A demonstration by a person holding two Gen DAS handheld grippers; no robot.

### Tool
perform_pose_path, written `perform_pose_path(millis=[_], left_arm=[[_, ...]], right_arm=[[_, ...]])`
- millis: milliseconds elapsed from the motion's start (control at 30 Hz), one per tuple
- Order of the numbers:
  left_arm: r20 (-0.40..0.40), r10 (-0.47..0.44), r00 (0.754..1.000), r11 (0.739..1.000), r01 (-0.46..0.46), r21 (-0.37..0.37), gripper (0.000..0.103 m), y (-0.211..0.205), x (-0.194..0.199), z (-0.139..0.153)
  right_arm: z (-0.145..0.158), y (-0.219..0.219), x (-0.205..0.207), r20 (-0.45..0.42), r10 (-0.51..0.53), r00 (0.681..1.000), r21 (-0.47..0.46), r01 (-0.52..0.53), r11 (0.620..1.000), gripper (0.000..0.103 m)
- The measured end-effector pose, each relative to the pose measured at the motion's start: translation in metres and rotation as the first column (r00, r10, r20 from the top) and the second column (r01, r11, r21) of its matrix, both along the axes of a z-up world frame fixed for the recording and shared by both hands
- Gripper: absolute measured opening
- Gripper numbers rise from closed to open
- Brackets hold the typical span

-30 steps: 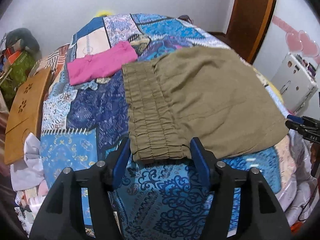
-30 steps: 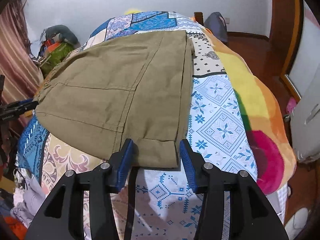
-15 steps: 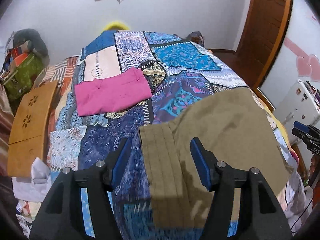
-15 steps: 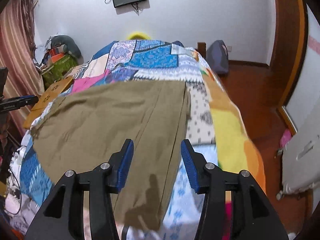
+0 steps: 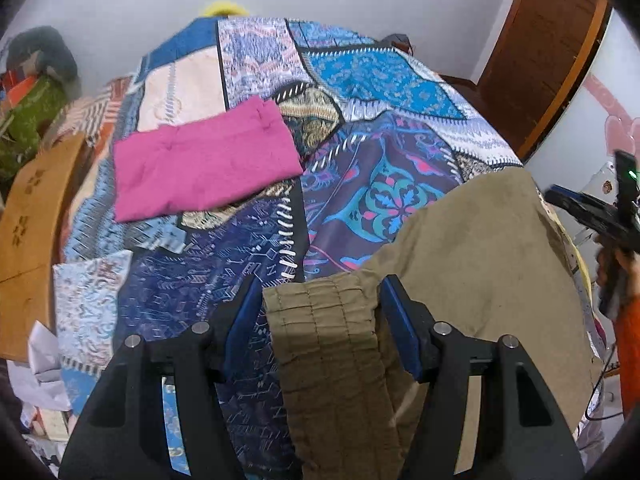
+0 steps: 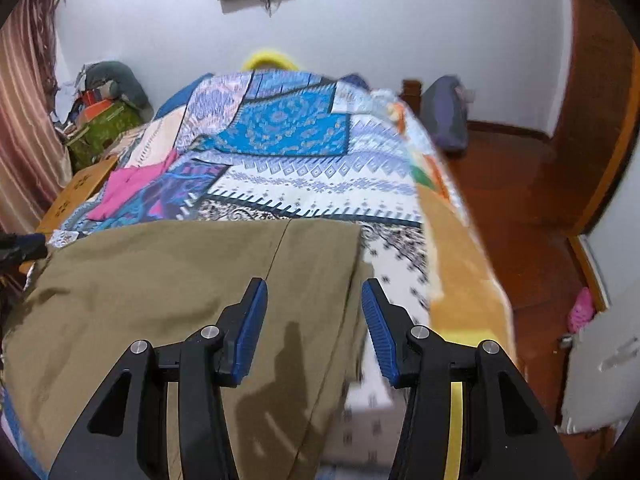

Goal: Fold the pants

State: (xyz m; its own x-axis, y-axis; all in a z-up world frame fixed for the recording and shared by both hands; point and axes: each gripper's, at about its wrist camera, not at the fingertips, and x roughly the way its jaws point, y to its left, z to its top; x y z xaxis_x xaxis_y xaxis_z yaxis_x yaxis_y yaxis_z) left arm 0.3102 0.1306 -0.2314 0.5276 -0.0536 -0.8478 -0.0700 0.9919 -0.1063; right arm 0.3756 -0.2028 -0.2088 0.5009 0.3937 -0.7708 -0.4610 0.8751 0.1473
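The olive pants (image 5: 480, 280) lie flat across the near part of the patchwork bed (image 5: 360, 80), waistband (image 5: 328, 360) to the left and leg hem (image 6: 356, 280) to the right. My left gripper (image 5: 320, 284) hovers over the waistband's far end. Its jaws stand apart with the ruched band flat between them, unsqueezed. My right gripper (image 6: 315, 282) is over the hem end of the pants (image 6: 160, 300), jaws apart, its shadow falling on the cloth, which reaches a little past the fingertips. Each view shows the other gripper at its side: the right gripper (image 5: 588, 212), the left gripper (image 6: 20, 246).
A folded pink garment (image 5: 200, 164) lies further up the bed on the left. A wooden board (image 5: 28, 240) and piled clutter (image 5: 32, 112) flank the bed's left side. To the right are wooden floor (image 6: 520, 200), a purple bag (image 6: 444, 116) and a white cabinet (image 6: 600, 360).
Both grippers went from the pants' near edge forward over the cloth, which now runs under them to the frame bottom. The pants' far edge sits nearer, uncovering a purple flowered patch.
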Motion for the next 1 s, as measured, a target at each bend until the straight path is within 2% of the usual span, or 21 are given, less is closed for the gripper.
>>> perform_pose_path(millis=[167,300,400,533,667,733,767,800,900,1000], left_arm=[[-0.013,0.022,1.000,0.999,-0.023,-0.032,0.062,0.009,0.008,-0.012],[-0.018,0.064,0.998,0.998,-0.064,-0.016,0.063,0.014,0.010,-0.020],[-0.024,0.108,0.994,0.994,-0.108,-0.011,0.065,0.019,0.010,-0.026],[-0.047,0.131,0.990,0.991,-0.132,-0.023,0.068,0.022,0.012,-0.029],[0.006,0.089,0.996,0.996,-0.089,0.021,0.067,0.010,0.001,0.000],[0.041,0.053,0.998,0.998,-0.054,0.022,0.067,0.002,-0.006,0.013],[0.055,0.033,0.998,0.999,-0.035,0.028,0.067,-0.002,-0.009,0.019],[0.065,0.012,0.998,0.999,-0.015,0.035,0.067,-0.008,-0.011,0.022],[0.060,-0.045,0.997,0.998,0.042,0.050,0.067,-0.026,-0.014,0.018],[0.004,-0.059,0.998,0.997,0.059,0.042,0.067,-0.033,-0.013,-0.001]], right_arm=[[-0.028,0.012,0.037,-0.066,-0.005,0.998,0.007,0.006,1.000,0.044],[-0.037,0.023,0.037,-0.028,0.004,1.000,-0.052,-0.005,0.999,0.013],[-0.044,0.025,0.038,-0.012,0.007,1.000,-0.091,-0.009,0.996,0.006],[-0.041,0.028,0.041,-0.032,0.007,0.999,-0.133,-0.011,0.991,0.005],[-0.018,0.033,0.035,-0.009,0.013,1.000,-0.190,-0.014,0.982,0.014],[0.005,0.029,0.021,0.003,0.032,0.999,-0.110,-0.032,0.993,0.026],[0.011,0.029,0.016,0.006,0.041,0.999,-0.079,-0.041,0.996,0.037],[0.019,0.030,0.008,0.010,0.059,0.998,-0.043,-0.059,0.997,0.043],[0.029,0.048,-0.020,0.005,0.160,0.987,-0.004,-0.160,0.987,0.044],[0.017,0.068,-0.037,-0.051,0.224,0.973,0.005,-0.224,0.974,0.048]])
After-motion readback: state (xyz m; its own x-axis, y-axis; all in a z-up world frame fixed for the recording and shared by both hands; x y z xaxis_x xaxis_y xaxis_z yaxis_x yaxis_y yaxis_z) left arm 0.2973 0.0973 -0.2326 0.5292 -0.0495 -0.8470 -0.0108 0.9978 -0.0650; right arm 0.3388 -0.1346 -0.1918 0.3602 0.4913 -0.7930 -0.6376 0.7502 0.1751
